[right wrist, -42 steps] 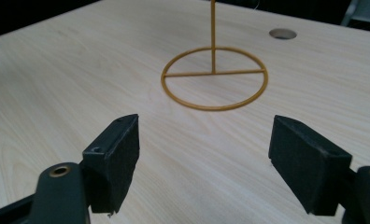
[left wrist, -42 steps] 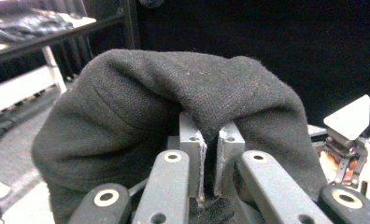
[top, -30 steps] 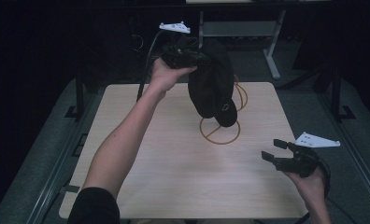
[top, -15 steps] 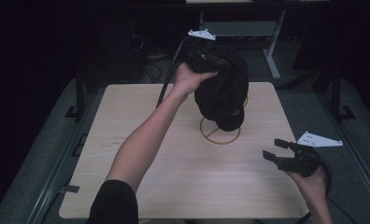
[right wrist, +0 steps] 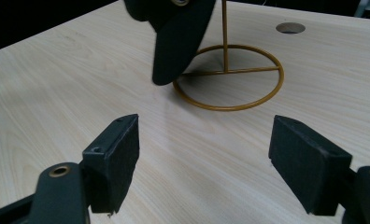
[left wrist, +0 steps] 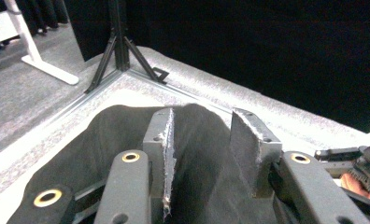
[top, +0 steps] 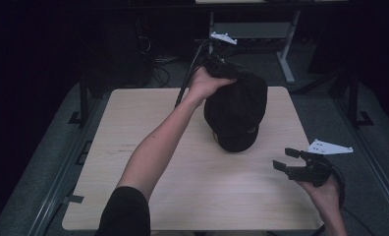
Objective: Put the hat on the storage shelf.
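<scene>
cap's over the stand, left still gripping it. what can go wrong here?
1. The left gripper pinches only a fold of the black cap; the fabric could slip out.
2. The gold wire stand looks light, so a snagging cap might tip or drag it.
3. The right gripper hangs open, apart from the stand, unable to steady it.

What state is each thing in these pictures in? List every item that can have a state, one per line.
Black cap: held up by the left gripper, hanging over the stand, brim pointing down.
Gold wire stand: upright on the table, ring base flat.
Left gripper: shut on the cap's fabric.
Right gripper: open, holding nothing, low over the table.
</scene>
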Tool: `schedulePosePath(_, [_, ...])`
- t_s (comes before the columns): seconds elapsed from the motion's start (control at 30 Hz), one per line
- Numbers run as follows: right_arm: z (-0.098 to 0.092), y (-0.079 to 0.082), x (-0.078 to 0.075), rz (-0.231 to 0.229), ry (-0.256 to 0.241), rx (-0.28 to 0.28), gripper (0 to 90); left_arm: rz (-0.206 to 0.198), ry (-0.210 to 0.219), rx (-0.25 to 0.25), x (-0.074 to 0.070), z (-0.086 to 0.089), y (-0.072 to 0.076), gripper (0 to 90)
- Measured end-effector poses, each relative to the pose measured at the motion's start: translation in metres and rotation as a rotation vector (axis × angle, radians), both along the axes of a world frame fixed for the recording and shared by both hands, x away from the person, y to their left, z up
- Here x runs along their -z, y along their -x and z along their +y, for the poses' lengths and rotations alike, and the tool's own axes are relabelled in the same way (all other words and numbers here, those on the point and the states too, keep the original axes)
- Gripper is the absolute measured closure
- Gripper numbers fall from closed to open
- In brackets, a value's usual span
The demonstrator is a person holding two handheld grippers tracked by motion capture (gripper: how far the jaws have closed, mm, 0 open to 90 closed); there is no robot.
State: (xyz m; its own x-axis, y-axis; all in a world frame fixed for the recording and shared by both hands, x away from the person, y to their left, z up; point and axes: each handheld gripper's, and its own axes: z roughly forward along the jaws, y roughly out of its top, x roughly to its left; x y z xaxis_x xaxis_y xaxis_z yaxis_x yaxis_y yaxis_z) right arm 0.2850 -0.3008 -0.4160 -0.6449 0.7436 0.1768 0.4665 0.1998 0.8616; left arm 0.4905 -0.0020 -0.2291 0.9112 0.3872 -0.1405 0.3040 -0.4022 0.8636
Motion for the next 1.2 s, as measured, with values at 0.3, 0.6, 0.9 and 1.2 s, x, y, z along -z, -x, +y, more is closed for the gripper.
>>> schedulePosePath(0.3, [0.001, 0.001, 0.001, -0.002, 0.01, 0.004, 24.1, -0.016, -0.026, -0.007, -0.002, 0.011, 0.006, 57.9])
schedulePosePath(0.6, [0.002, 0.0, 0.002, 0.005, 0.013, 0.008, 24.1, -0.022, -0.019, -0.028, -0.003, 0.026, 0.011, 56.4])
schedulePosePath(0.9, [0.007, -0.002, 0.004, 0.013, 0.023, 0.007, 23.2, -0.021, -0.018, -0.063, 0.0, 0.046, 0.015, 52.2])
schedulePosePath(1.2, [0.012, -0.005, 0.006, 0.016, 0.04, -0.001, 22.6, -0.012, 0.009, -0.083, 0.004, 0.064, 0.022, 50.7])
